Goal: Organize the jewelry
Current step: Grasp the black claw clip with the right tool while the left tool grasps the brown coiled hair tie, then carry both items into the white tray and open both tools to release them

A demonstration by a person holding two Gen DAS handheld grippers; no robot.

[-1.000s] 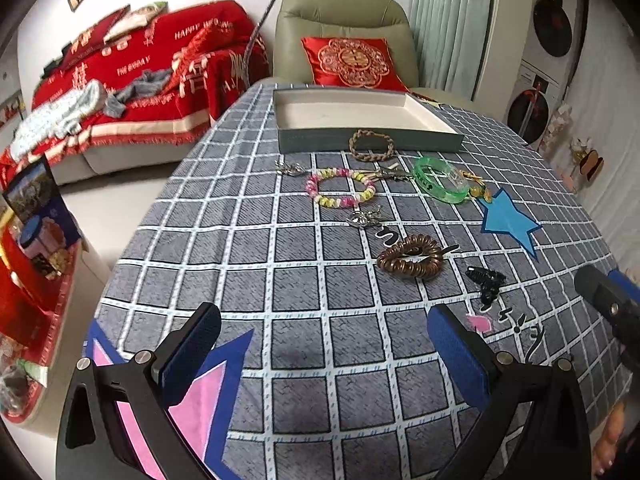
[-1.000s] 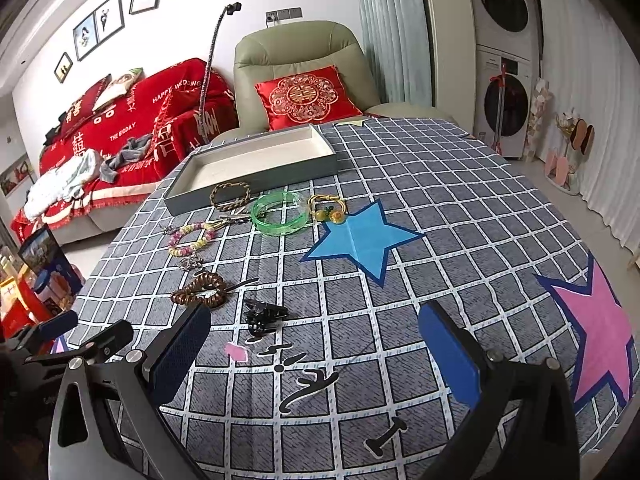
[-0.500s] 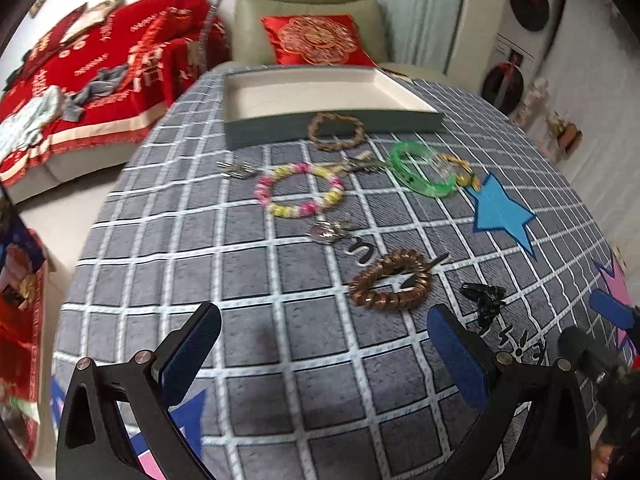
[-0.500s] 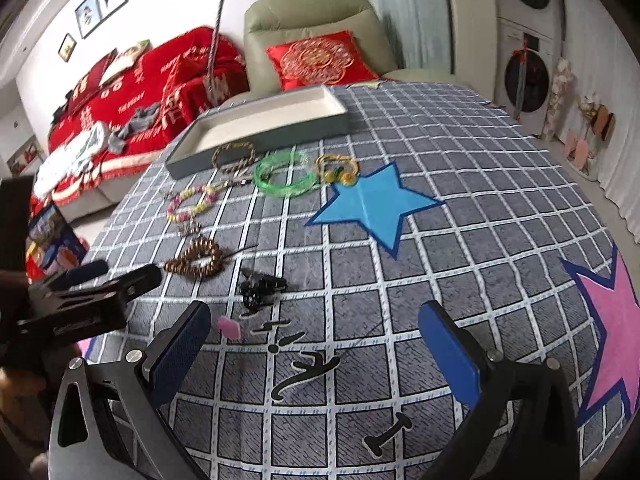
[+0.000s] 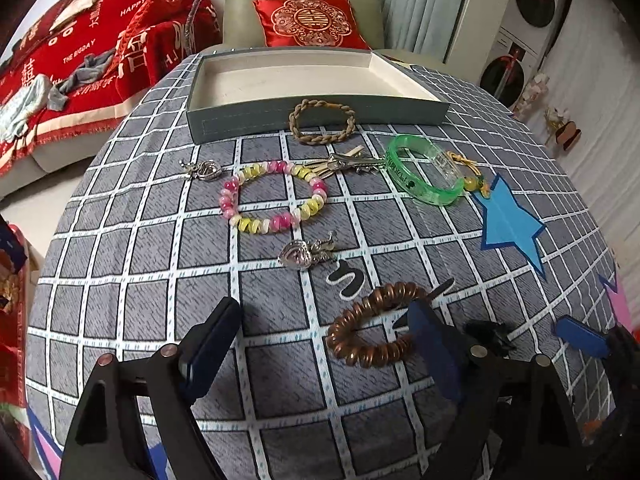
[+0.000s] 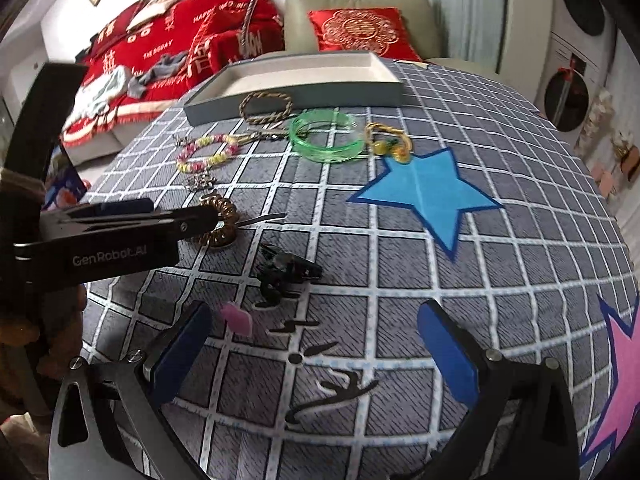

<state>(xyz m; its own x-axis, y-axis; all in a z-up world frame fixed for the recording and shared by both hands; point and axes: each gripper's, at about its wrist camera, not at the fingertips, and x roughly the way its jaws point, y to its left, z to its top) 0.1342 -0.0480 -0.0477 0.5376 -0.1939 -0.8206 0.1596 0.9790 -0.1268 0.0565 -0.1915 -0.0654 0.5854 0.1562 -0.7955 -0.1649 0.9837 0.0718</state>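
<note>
I have both grippers angled steeply down over the checked tablecloth point(image 5: 132, 248). The left gripper point(image 5: 324, 344) has its jaws wide apart but closing; the brown coil hair tie point(image 5: 372, 326) lies partly between them, with the right-hand pad overlapping its far side. I cannot tell whether that pad touches it. From the right wrist view, the left gripper's finger reaches across in front of the coil.

The right gripper point(image 6: 316, 344) stands open over bare cloth with nothing between its pads. Just ahead of it lie a small pink piece point(image 6: 238, 318) and, a little further on, a black hair clip point(image 6: 286, 270).

Beyond the coil sit a silver heart charm point(image 5: 304, 254), a pink and yellow bead bracelet point(image 5: 272, 196), another silver charm point(image 5: 202, 170), a metal clip point(image 5: 348, 162), a green bangle point(image 5: 424, 174) and a yellow knotted piece point(image 5: 474, 182) touching it. A braided bracelet point(image 5: 322, 120) leans against the near wall of the grey tray point(image 5: 248, 118), whose white inside holds nothing. An armchair with a red cushion point(image 5: 308, 22) stands behind the table.
</note>
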